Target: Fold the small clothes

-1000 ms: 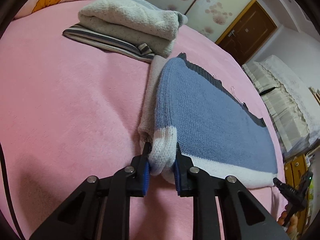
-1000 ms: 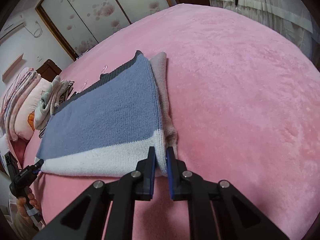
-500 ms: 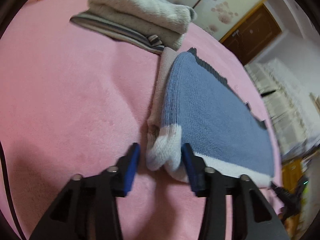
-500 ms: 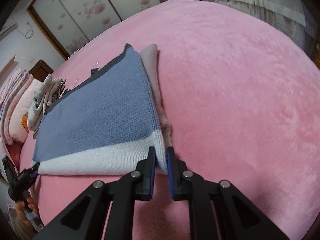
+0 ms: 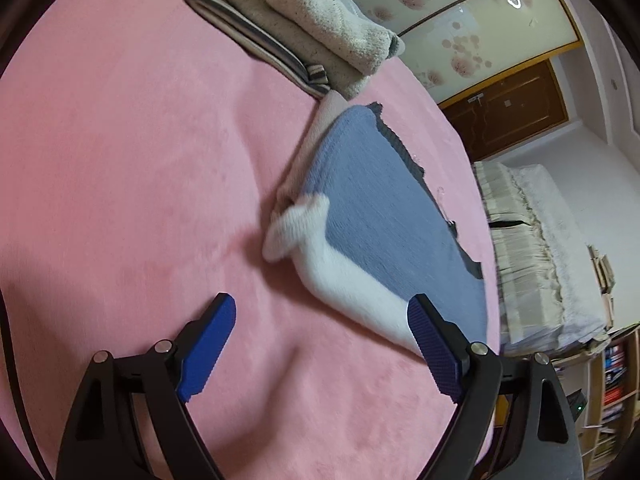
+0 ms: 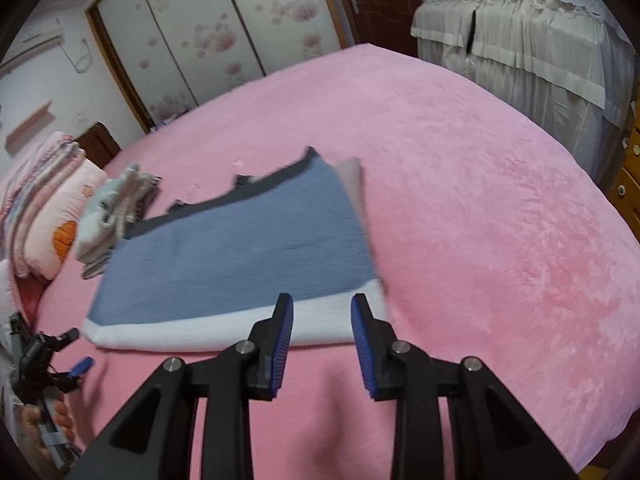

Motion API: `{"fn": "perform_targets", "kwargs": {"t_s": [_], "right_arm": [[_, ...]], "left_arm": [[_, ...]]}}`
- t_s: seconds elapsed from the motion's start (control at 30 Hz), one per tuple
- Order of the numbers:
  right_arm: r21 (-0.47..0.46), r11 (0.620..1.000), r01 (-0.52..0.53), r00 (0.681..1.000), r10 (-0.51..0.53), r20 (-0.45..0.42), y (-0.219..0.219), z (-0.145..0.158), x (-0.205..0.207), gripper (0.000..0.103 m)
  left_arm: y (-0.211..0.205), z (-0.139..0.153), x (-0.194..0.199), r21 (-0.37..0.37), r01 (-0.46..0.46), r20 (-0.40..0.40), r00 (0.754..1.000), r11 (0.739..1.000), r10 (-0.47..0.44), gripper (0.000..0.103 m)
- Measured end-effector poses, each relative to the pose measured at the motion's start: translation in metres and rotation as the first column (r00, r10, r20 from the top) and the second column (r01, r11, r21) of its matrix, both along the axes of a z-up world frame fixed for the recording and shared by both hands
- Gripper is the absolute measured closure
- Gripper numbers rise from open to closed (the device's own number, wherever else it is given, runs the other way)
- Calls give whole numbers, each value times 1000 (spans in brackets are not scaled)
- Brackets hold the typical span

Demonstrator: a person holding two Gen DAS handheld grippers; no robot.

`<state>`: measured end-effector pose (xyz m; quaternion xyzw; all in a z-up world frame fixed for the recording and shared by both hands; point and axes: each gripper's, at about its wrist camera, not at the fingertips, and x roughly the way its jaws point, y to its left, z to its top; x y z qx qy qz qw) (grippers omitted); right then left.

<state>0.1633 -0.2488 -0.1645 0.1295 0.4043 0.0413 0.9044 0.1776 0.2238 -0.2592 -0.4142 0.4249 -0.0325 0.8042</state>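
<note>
Both hems let go since a second ago — left hand-held gripper [image 5: 322, 312] and right hand-held gripper [image 6: 322, 312] pulled back off the sweater's white edge, jaws opening, nothing between the pads.

Largest first: pink bed [image 5: 120, 160], filling nearly all of both views. Folded sweater [image 6: 240, 248] lying flat near the middle of it — blue body, white hem toward the cameras, dark grey collar edge on the far side, a pinkish layer peeking out from underneath along one side. White cuff corner [image 5: 294, 226] bunched up and sticking out on the left end, resting on the bed, free of the pads. Beyond the sweater, a stack of folded clothes [image 5: 304, 28]: pale fleecy piece on top, striped piece below, close to the sweater's far corner. Pillow with an orange print [image 6: 52, 224] at the bed's head, beside that stack. Left hand-held gripper spread wide, its far pad [image 5: 434, 350] overlapping the white hem in view, contact unclear. Right hand-held gripper only partly spread, hovering just short of the hem.
</note>
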Motion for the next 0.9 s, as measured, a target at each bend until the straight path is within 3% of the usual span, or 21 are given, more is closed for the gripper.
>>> {"fn": "perform_targets", "kwargs": {"t_s": [0.23,0.6,0.9], "right_arm": [[-61,998,-34,998,37,45,50,0,-36,73],[-47,995,-93,994,90,-64,98,-34,-54,73],[-73,989,-132,991,130,-36,121,-31,-43,73]], "left_arm": [[-16,3,-23,-10,27,32,999,1000,-26,15],[-37,7,-31,106,28,20,999,994,-31,9],[-39,-4,-12,61,24,34,999,998,-27,9]]}}
